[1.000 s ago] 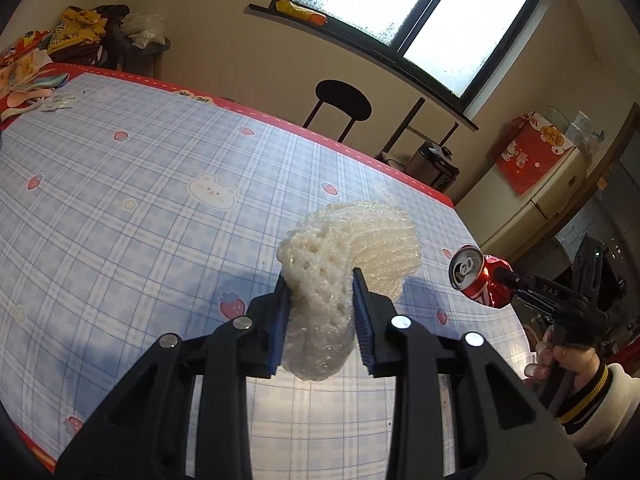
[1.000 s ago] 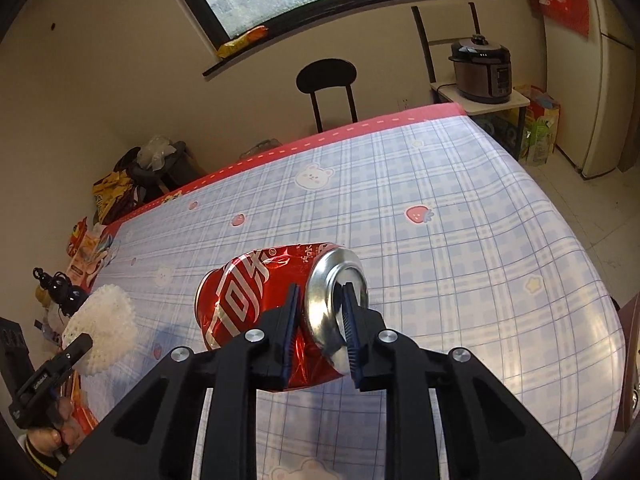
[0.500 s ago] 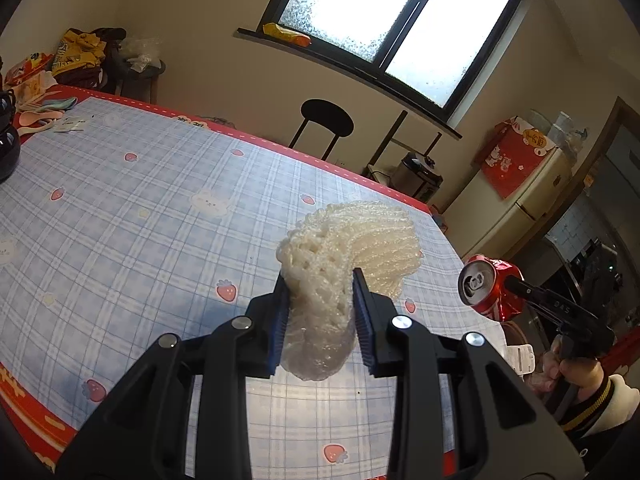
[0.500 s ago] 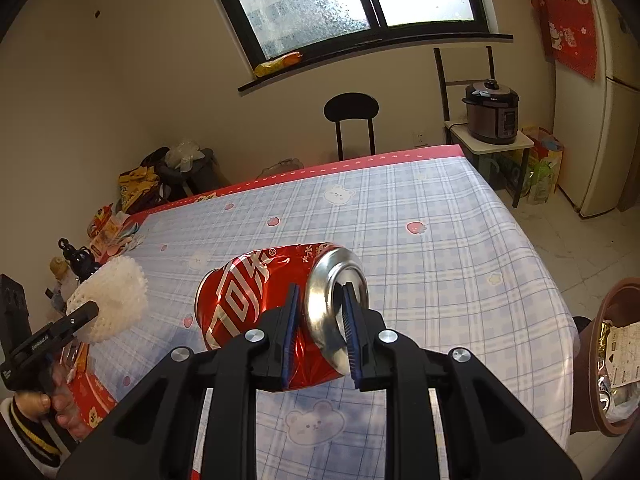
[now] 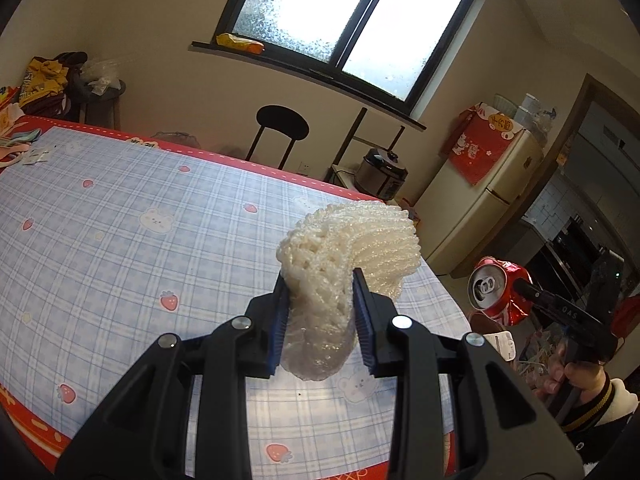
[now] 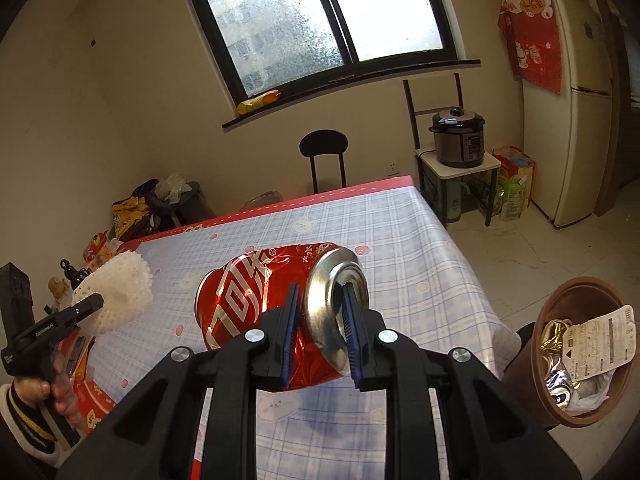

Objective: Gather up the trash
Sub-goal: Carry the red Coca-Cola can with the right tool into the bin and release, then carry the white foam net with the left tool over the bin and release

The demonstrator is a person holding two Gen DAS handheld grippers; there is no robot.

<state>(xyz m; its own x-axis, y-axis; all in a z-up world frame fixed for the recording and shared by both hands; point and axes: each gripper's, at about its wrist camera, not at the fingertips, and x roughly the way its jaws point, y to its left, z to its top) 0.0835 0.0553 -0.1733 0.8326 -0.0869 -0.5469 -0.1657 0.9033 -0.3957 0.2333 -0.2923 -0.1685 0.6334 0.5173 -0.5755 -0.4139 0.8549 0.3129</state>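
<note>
Here the left gripper (image 5: 320,300) clamps a white foam net (image 5: 340,264) between its fingers, above the table (image 5: 120,240). The right gripper (image 6: 320,312) pinches a crushed red can (image 6: 256,292) at its base rim, apparently near the brown trash bin (image 6: 560,360).

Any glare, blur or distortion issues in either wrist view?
Left wrist: window blown out, table edge bowed by fisheye, foam net sharp. Right wrist: glare on the can base, bin at the dark vignetted edge; no motion blur.
</note>
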